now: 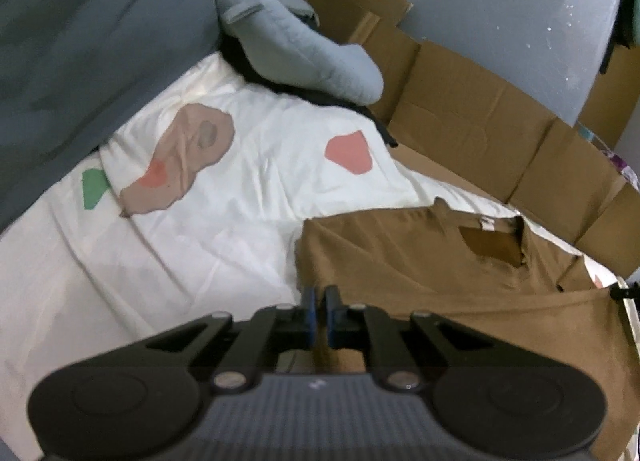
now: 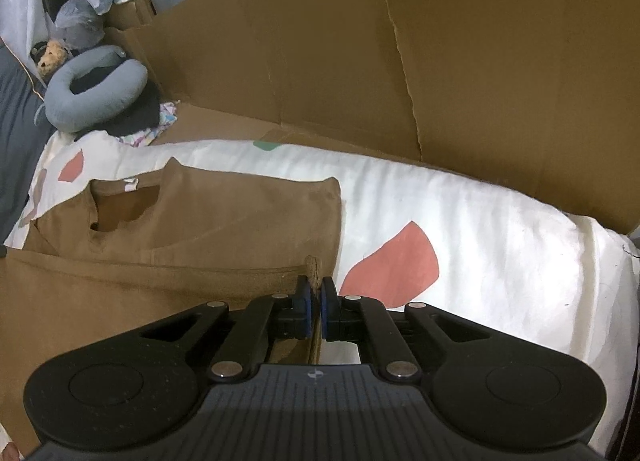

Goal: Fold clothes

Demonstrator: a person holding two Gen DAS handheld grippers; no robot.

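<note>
A brown shirt (image 1: 440, 261) lies spread on a white sheet (image 1: 240, 229) with coloured patches, its collar and label (image 1: 490, 235) toward the cardboard. My left gripper (image 1: 320, 295) sits at the shirt's left edge, pads together with brown cloth between them. In the right wrist view the same shirt (image 2: 220, 221) fills the lower left. My right gripper (image 2: 316, 285) is shut on its right edge, and a small tuft of brown fabric (image 2: 314, 265) sticks up above the blue pads. Its body hides the near part of the shirt.
Flattened cardboard (image 1: 460, 113) (image 2: 440, 61) stands as a wall along the far side of the sheet (image 2: 500, 229). A grey curved pillow (image 1: 304, 49) (image 2: 80, 109), a teddy bear (image 2: 50, 55) and dark clothes lie in the corner. A dark grey blanket (image 1: 80, 41) borders the sheet.
</note>
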